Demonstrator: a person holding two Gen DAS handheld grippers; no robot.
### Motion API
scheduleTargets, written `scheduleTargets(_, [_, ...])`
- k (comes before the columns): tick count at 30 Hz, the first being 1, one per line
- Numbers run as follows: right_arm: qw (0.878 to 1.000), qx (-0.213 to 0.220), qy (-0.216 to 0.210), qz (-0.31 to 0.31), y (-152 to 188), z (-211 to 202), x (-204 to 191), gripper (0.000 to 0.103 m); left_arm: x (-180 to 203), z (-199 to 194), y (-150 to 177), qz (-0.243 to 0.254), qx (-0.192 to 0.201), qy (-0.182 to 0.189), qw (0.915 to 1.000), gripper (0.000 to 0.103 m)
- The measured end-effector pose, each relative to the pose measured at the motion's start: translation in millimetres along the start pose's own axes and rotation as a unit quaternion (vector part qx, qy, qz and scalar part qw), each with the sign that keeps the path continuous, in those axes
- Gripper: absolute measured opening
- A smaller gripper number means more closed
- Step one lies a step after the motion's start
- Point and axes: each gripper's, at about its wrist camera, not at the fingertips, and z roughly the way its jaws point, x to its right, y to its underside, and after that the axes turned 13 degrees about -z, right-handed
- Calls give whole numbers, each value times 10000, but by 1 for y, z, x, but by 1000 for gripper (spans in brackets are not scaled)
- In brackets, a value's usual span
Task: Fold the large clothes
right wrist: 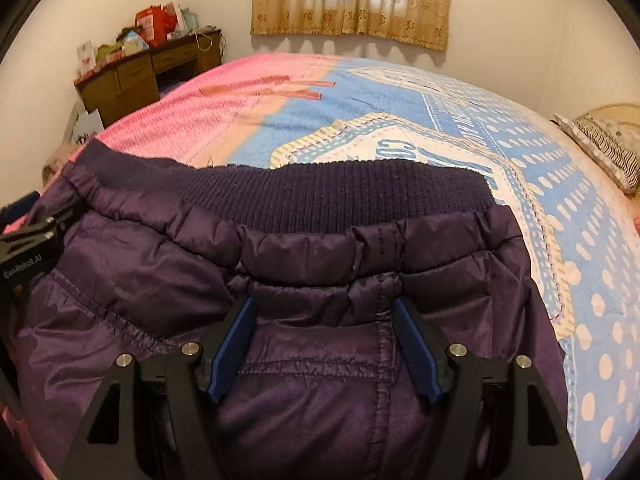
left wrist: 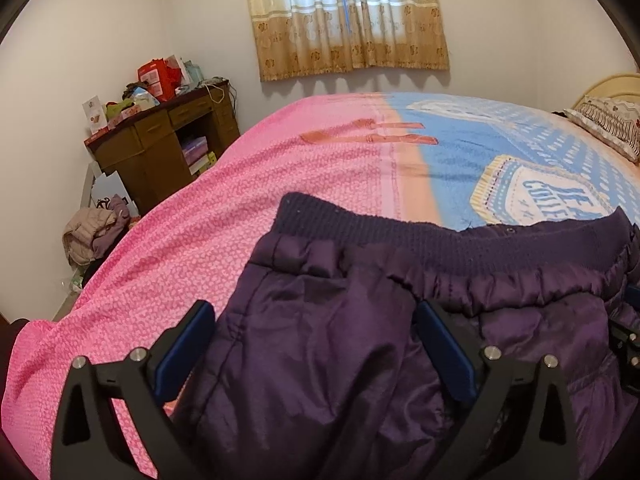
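Left wrist view: a purple padded jacket (left wrist: 340, 320) lies on a pink and blue bedspread (left wrist: 240, 200). The left gripper (left wrist: 316, 320) and right gripper (right wrist: 324, 316) hover over it, jaws apart, pads clear of the fabric.
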Motion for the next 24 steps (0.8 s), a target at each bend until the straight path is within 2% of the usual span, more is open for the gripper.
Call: scheduleTargets(24, [9990,-278,246,-239,-4,7,-10,74,5,10,1,84,-213,-111,9997,103])
